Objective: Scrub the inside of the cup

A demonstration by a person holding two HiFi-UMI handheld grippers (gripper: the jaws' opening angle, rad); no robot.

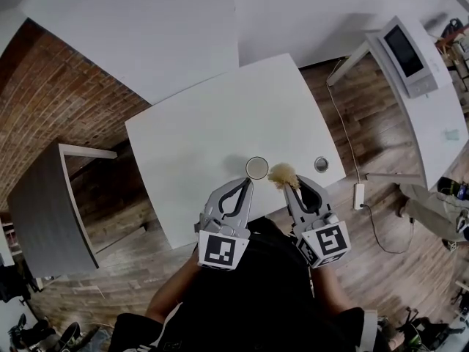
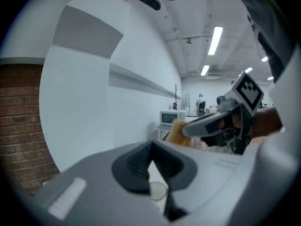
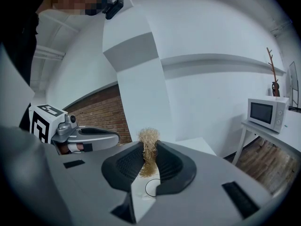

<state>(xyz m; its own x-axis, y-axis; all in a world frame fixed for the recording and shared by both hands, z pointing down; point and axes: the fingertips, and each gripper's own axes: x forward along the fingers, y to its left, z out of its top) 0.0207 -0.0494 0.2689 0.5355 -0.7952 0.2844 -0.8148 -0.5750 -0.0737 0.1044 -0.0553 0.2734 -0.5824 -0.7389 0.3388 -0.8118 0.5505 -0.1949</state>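
Right gripper [image 3: 149, 158] has its dark padded jaws clamped on a tuft of straw-coloured scrubber [image 3: 148, 138], which sticks up past the tips. The left gripper [image 2: 151, 150] has its jaws pressed together with nothing between them. Each gripper carries a cube with black-and-white square markers, and these patterns are the only clear print. A faint line of lettering on the left gripper's grey body is too blurred to read. The cup [image 1: 257, 168] stands upright on the white table [image 1: 190, 138] near its front edge, just ahead of the left gripper's tips and just beside the scrubber. Whether either touches it cannot be told from the head view. In both gripper views only part of the cup's rim shows through the gap under the jaws. A small round metal disc [image 1: 321, 164] is set in the tabletop to the right of the cup. The person's dark clothing fills the bottom of the head view and hides the table's near edge. Around the table lie wood flooring [image 1: 381, 255], a brick wall [image 1: 51, 94] on the left and white walls beyond. A microwave [image 1: 407, 50] sits on a white counter at the right, and a power strip [image 1: 359, 195] lies on the floor.
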